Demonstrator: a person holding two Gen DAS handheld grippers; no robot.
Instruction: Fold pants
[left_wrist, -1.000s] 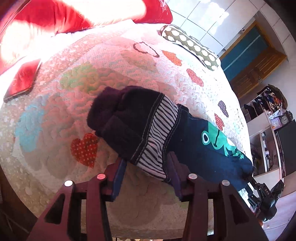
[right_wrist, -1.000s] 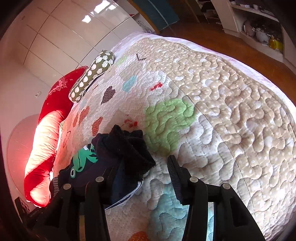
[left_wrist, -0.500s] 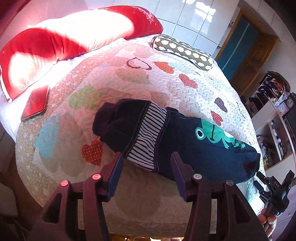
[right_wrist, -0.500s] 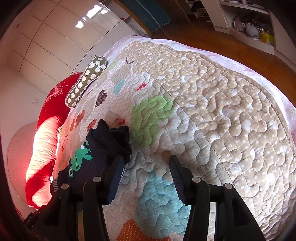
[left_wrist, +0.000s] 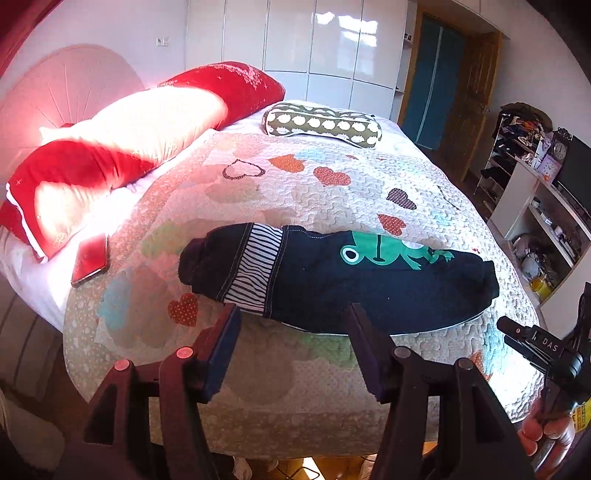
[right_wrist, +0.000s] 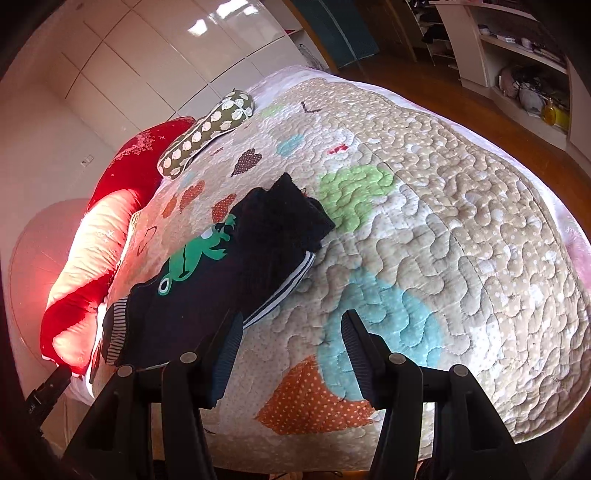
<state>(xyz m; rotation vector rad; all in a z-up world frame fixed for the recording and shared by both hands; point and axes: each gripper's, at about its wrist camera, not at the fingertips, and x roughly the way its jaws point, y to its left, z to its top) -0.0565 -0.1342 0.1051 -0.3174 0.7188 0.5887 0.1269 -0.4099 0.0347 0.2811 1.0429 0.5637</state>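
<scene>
1. The pants lie folded lengthwise along the near edge of the bed, on the quilt, striped waistband at one end and bunched dark cuffs at the other.
2. The left gripper hangs just off the bed edge, its fingers wide and holding nothing. The right gripper is the same: wide apart, empty, over bare quilt beside the pants.
3. Risk: the pants sit close to the bed edge, so a careless pull toward the person could drag them off.
4. Risk: the cuff end is lumpy. Folding it over as it lies would probably trap the wrinkles and leave a thick, crooked bundle.
5. Risk: a deep pinch may catch the quilt along with the cloth and lift both.
6. Only the left view shows the whole length of the pants, the frog print upright, a red phone near the pillow, and the other gripper at the right margin.
7. Only the right view shows the stacked layers at the cuff end and a striped edge peeking from beneath.
</scene>
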